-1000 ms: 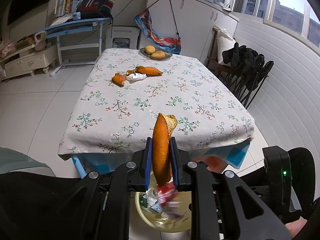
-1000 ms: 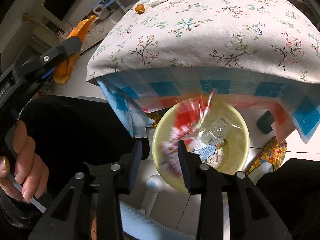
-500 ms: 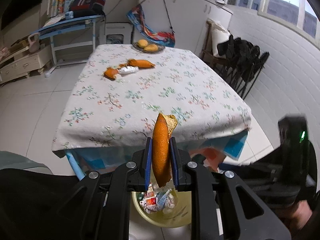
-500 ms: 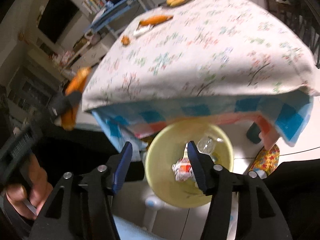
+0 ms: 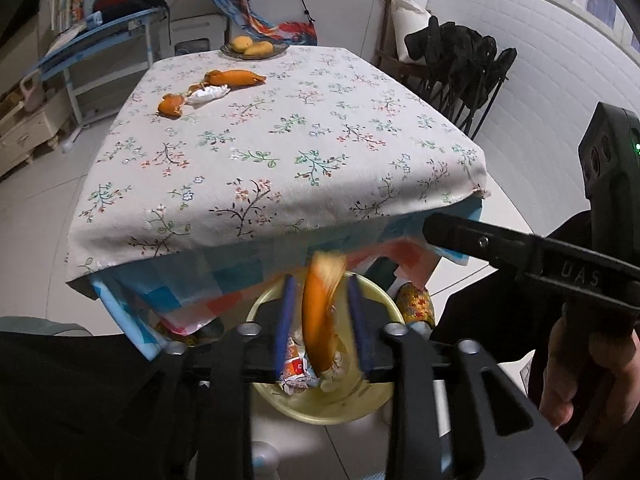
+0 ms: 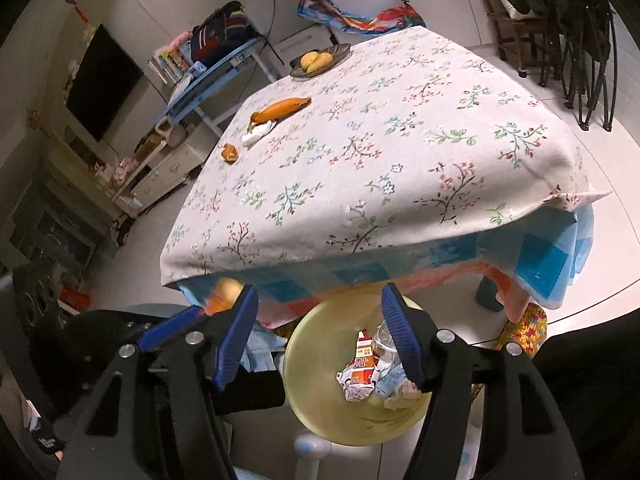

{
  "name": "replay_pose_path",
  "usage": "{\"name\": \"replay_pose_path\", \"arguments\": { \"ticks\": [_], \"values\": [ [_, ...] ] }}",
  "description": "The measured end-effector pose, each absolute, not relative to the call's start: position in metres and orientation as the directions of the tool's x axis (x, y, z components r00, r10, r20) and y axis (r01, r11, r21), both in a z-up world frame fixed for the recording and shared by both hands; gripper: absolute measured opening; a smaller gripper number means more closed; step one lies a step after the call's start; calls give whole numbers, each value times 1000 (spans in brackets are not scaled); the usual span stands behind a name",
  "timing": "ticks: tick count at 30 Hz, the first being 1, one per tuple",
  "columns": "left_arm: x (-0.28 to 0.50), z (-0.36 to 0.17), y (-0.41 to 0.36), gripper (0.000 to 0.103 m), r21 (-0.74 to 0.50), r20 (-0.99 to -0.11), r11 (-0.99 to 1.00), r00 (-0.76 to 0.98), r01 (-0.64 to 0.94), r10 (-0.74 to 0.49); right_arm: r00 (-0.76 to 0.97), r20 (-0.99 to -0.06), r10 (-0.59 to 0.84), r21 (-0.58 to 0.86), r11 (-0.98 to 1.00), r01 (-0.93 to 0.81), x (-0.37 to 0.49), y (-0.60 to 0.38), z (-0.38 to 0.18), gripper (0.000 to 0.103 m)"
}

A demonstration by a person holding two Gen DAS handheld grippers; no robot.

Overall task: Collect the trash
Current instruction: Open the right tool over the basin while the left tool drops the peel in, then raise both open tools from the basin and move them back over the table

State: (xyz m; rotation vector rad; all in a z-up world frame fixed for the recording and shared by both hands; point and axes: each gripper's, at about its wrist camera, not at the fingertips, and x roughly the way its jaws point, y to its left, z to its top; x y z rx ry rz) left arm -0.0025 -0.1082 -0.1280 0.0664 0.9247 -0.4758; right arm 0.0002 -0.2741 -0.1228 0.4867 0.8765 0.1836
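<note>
My left gripper [image 5: 320, 326] hangs right over the yellow trash bin [image 5: 376, 404], which sits on the floor just under the near edge of the desk [image 5: 280, 152]. My left jaws are apart. The long orange peel [image 5: 318, 320] is between them, but I do not think they are pinching it now. It looks blurry, so I think it is dropping into the bin. I hold it over the middle of the bin so it cannot land on the floor.

My right gripper [image 6: 320, 336] is over the bin too, a bit to the side. Its jaws are wide apart and hold nothing. Inside the bin I can see a crumpled red and white wrapper [image 6: 360, 372] and a clear plastic bottle [image 6: 382, 338].

There is more trash on the desk. Near the far left corner lie another long orange peel [image 5: 236, 77], a white crumpled tissue [image 5: 208, 94] touching it, and a small peel piece [image 5: 171, 105] just beside the tissue. They are well apart from me, so I think I must reach far across the flowery cloth to get them.

At the far edge sits a plate of fruit [image 5: 253, 46]. That does not look like trash, so I would leave it there.
</note>
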Motion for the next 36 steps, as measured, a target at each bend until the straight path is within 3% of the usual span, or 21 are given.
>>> {"name": "replay_pose_path", "arguments": {
  "ticks": [3,18,36],
  "values": [
    [-3,-126,-108,43,-132,-777,900,520,416,-355,635,-690,348,482,875,45,0,-276,-123,64],
    [3,-109,-85,60,-73,-711,958,659,278,-245,668,-674,316,441,897,21,-4,-272,-115,64],
    [5,-107,-83,67,-54,-703,968,679,247,-212,670,-674,312,428,904,10,-5,-267,-115,64]
  ]
}}
